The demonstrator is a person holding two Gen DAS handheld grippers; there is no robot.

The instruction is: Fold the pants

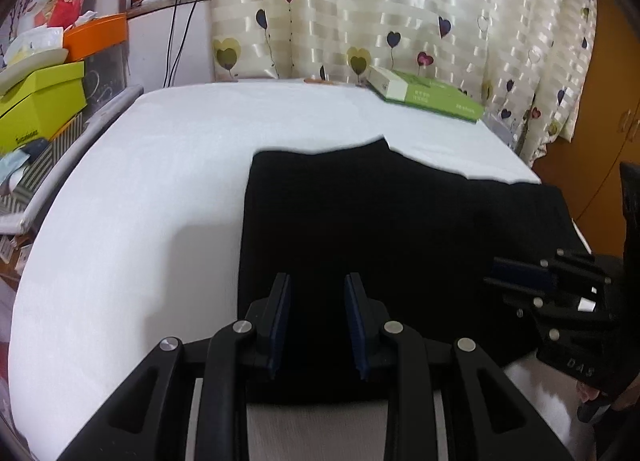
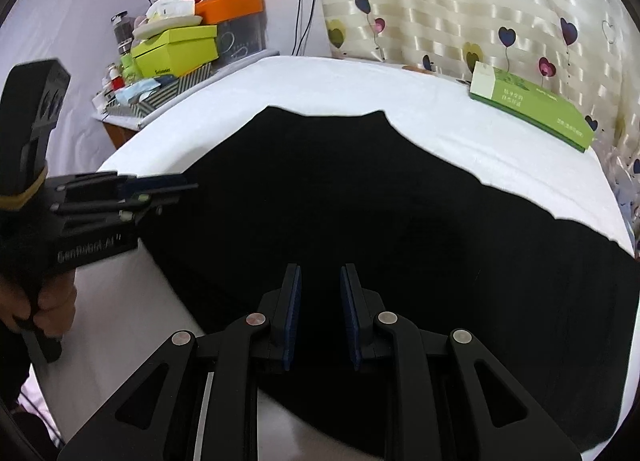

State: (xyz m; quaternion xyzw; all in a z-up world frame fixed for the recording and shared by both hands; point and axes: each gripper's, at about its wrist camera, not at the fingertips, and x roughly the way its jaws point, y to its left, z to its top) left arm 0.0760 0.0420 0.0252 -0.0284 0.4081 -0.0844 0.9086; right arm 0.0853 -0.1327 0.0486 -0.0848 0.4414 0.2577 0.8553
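Black pants (image 1: pixel 360 229) lie flat on the white-covered table (image 1: pixel 140 201), spreading toward its right edge. In the right wrist view the same pants (image 2: pixel 400 221) fill the middle and right. My left gripper (image 1: pixel 318 285) hovers over the pants' near left part, open with nothing between its blue pads. It shows from the side as the left gripper (image 2: pixel 188 191) at the pants' left edge. My right gripper (image 2: pixel 320 277) is open above the near middle of the cloth. The right gripper (image 1: pixel 494 271) also appears at the right edge of the left wrist view.
A green and white box (image 1: pixel 424 95) lies at the table's far right corner. A side shelf at the left holds a lime box (image 2: pixel 176 49), an orange box (image 2: pixel 232 5) and clutter. A heart-patterned curtain (image 1: pixel 380 9) hangs behind. A person's hand (image 2: pixel 44 305) grips the left handle.
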